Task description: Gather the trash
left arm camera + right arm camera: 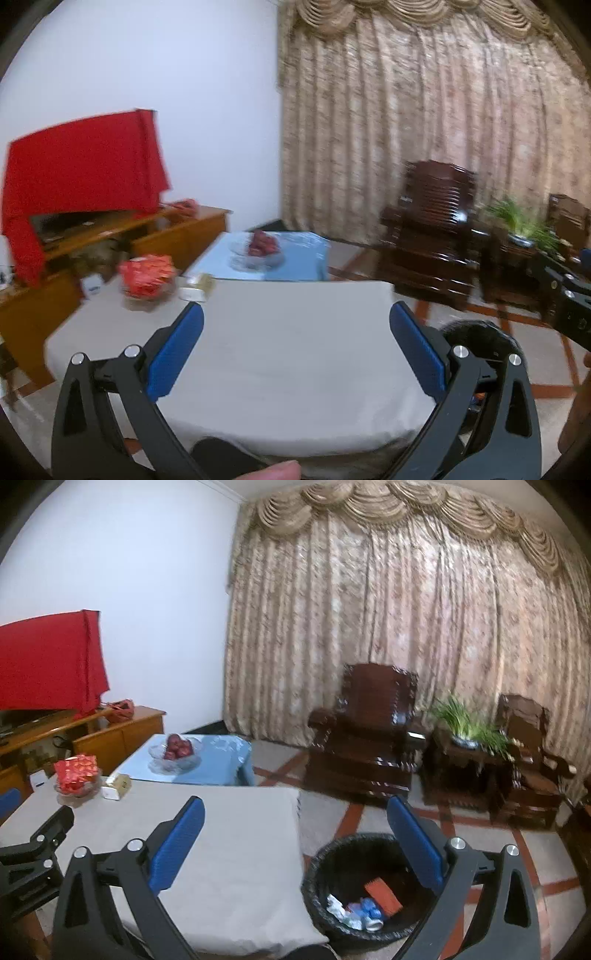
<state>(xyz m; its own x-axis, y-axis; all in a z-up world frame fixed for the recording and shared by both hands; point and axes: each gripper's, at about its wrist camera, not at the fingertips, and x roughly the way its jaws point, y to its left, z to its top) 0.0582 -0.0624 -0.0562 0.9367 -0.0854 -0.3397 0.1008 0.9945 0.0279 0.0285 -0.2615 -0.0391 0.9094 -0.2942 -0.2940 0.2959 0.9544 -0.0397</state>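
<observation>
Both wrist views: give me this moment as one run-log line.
left tongs: open, empty | right tongs: open, empty | bin: on floor beside table, holds trash | table: near part bare

**Light and picture quality, both wrist views**

Even indoor light, fairly dim, with a cool bluish cast on the white wall [147, 66]. I can't see its source. Shadows are soft; the grey worktop [288, 354] shows almost none. Small glints sit on the dark wooden armchair [364, 738].

Left view is smeared: the red cloth [81, 173] and the fruit bowl [258, 251] have blurred edges. Right view is steadier, though soft. Heavy fisheye bend: the curtain [388, 627] bows, and black vignette fills the corners.
</observation>
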